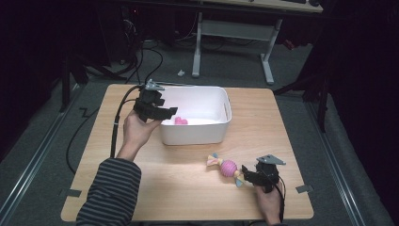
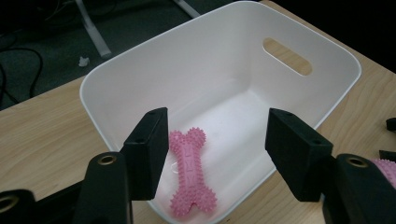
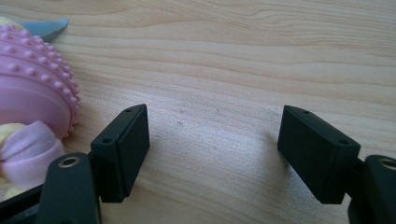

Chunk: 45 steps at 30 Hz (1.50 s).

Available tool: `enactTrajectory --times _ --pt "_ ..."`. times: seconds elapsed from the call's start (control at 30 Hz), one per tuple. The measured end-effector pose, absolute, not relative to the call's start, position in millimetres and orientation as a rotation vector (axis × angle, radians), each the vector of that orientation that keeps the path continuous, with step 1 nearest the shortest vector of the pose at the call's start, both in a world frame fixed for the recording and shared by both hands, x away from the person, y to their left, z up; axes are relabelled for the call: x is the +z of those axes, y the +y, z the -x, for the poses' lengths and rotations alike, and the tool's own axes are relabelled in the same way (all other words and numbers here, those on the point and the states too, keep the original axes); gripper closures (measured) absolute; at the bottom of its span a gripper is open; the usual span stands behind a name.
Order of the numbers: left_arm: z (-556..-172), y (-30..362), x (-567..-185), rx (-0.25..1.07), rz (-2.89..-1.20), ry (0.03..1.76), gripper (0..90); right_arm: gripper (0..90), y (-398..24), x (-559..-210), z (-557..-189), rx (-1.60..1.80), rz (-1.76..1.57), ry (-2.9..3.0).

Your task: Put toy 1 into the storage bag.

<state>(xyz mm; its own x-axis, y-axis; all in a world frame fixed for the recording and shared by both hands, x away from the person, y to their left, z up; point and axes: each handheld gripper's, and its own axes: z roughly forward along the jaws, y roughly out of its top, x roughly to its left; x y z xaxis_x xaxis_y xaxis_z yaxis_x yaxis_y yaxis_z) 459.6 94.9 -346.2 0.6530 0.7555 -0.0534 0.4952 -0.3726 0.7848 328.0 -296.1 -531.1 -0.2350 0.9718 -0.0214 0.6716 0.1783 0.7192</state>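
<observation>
In the high view a wooden table (image 1: pixel 188 183) fills the middle of the frame, with a white plastic bin (image 1: pixel 214 134) standing at its upper centre. The left claw (image 1: pixel 162 112), held in a hand with a striped sleeve (image 1: pixel 110 190), hangs over the bin's left rim. In the left gripper view its jaws stand wide apart with nothing between them, and below them a pink spiky bone toy (image 2: pixel 189 172) lies flat on the bin's floor, near the lower wall of the frame. The bin's far wall has an oval handle slot (image 2: pixel 286 56) at the upper right.

At the lower right of the high view the right claw (image 1: pixel 245 175) rests low at the table, just beside a candy-shaped toy (image 1: pixel 227 168) with a pink studded ball in its middle and twisted pastel ends. In the right gripper view its jaws are spread wide over bare wood, gripping nothing; the toy's pink ball (image 3: pixel 32 91) sits at the left edge, just outside the left jaw.
</observation>
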Motion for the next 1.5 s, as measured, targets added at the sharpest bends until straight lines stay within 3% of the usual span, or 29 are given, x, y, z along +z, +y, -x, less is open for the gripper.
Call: enactTrajectory --times 0.87,1.5 --pt "-413 162 -376 0.408 -1.915 1.069 40.5 25.1 -296 -531 -328 0.819 -1.548 1.973" --pt "-387 166 -410 0.413 -1.889 1.082 40.5 25.2 -295 -531 -328 0.820 -1.549 1.972"
